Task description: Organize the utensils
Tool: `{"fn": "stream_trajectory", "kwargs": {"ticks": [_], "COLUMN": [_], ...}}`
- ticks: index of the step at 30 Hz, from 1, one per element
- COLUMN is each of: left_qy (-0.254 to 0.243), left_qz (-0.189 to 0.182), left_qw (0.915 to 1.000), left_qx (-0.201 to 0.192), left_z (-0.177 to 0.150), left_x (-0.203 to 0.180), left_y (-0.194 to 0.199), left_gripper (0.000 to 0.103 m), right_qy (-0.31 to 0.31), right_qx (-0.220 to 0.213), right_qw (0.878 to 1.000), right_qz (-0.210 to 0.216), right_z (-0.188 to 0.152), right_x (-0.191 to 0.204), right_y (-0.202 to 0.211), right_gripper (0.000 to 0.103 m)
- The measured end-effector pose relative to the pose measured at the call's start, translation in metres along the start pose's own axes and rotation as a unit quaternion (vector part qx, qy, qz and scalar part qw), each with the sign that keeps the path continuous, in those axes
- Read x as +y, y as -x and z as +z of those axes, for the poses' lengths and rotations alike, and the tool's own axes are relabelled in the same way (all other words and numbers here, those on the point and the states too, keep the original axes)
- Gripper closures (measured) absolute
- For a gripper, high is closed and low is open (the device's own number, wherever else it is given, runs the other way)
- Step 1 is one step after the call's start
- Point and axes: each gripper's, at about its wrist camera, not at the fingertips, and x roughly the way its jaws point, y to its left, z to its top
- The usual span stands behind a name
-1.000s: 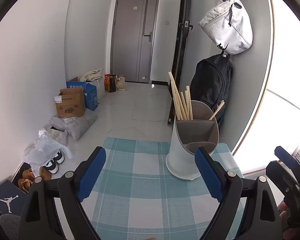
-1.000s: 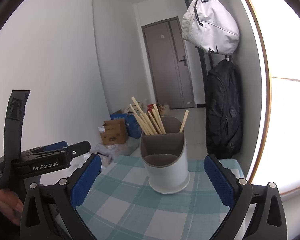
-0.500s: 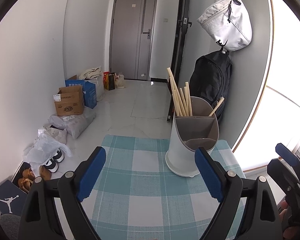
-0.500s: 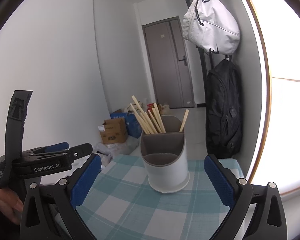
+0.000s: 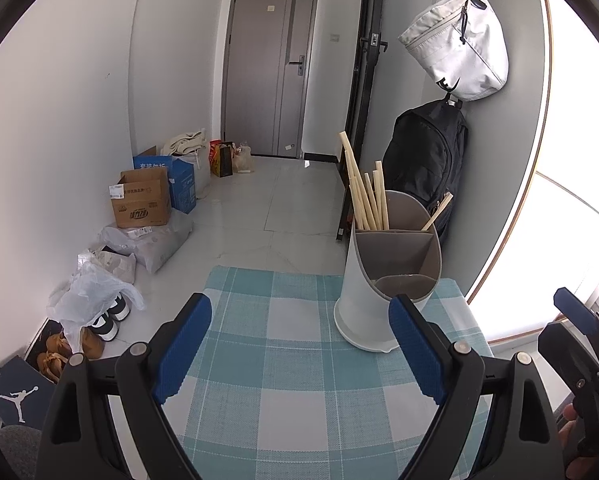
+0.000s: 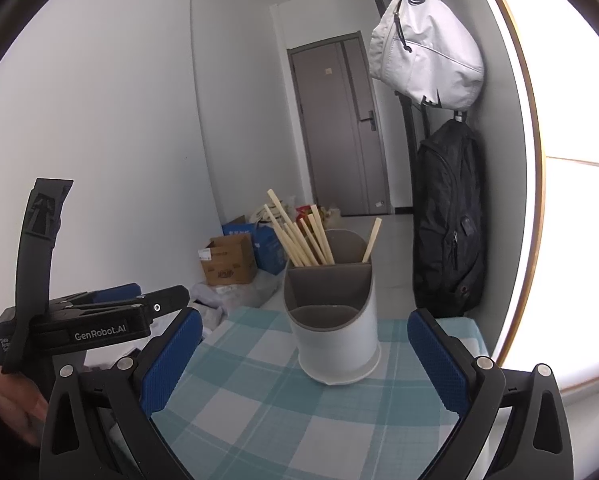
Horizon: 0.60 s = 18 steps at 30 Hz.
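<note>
A white utensil holder (image 5: 379, 304) with grey divided compartments stands on the teal checked tablecloth (image 5: 291, 360). It also shows in the right wrist view (image 6: 335, 336). Several wooden chopsticks (image 5: 365, 196) stand in its back left compartment and one chopstick (image 5: 439, 210) in the back right; they also show in the right wrist view (image 6: 299, 236). The front compartment looks empty. My left gripper (image 5: 299, 352) is open and empty, short of the holder and to its left. My right gripper (image 6: 303, 356) is open and empty, in front of the holder.
A black backpack (image 5: 423, 168) and a white bag (image 5: 459, 44) hang on the wall behind the table. Cardboard boxes (image 5: 143, 200), plastic bags and shoes (image 5: 107, 316) lie on the floor at left. A grey door (image 5: 271, 72) is at the far end.
The left wrist view has tilted slightly, so the holder sits a little higher in it. The right gripper has hardly moved. Both grippers stay open.
</note>
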Motion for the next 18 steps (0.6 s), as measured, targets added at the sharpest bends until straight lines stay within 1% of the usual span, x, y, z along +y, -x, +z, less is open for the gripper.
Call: {"fn": "stream_trajectory", "kwargs": {"ticks": [18], "left_qy": [-0.011], "left_qz": [0.004], "left_qw": [0.9999], "left_qx": [-0.008], "left_z": [-0.0006], "left_x": [-0.0041], "left_y": [0.0022], "left_gripper": [0.016], "right_qy": [0.007], "right_qx": [0.003], "right_qw": [1.0], "right_qz": [0.001], "right_z": [-0.0008], "right_x": [0.0032], "right_y": [-0.0014], "right_gripper": [0.0]}}
